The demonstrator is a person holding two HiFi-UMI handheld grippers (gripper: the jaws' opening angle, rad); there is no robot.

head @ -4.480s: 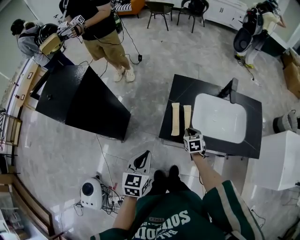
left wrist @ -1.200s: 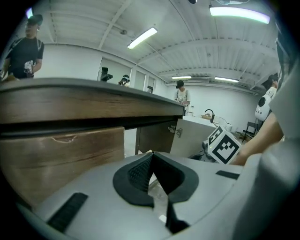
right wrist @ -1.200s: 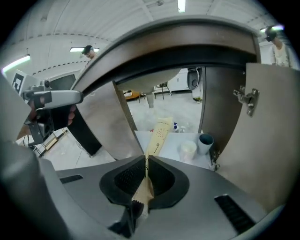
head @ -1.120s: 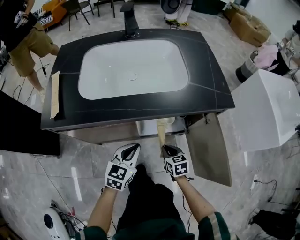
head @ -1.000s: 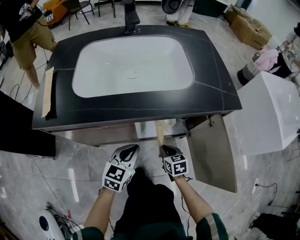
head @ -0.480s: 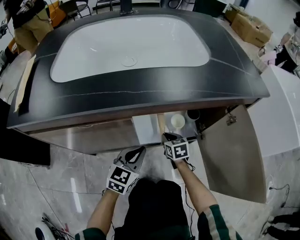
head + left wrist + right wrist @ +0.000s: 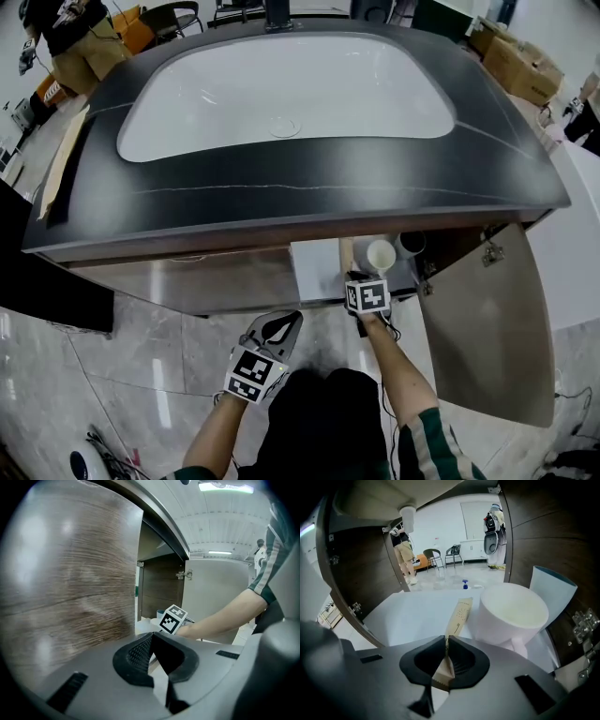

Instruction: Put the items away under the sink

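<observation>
Left gripper hangs low in front of the closed cabinet door, its jaws pressed together at the tips with nothing between them. That wood-grain door fills the left of the left gripper view and leaves no way in on that side; the opening starts just to its right.

Up on the counter, a second packet lies along the far left edge, partly over the rim.

Right gripper reaches into the opening with its jaws clenched on the near end of the paper packet. The packet runs forward from the pads over the white cabinet floor, which is bare to the left. To the packet's right a white cup stands just beside it, and whether they touch is unclear. A second cup behind it is partly hidden, near the dark side wall. A drain pipe hangs overhead.

At far right the open door swings outward.

From the head view the counter's front edge covers most of the cabinet's inside.
</observation>
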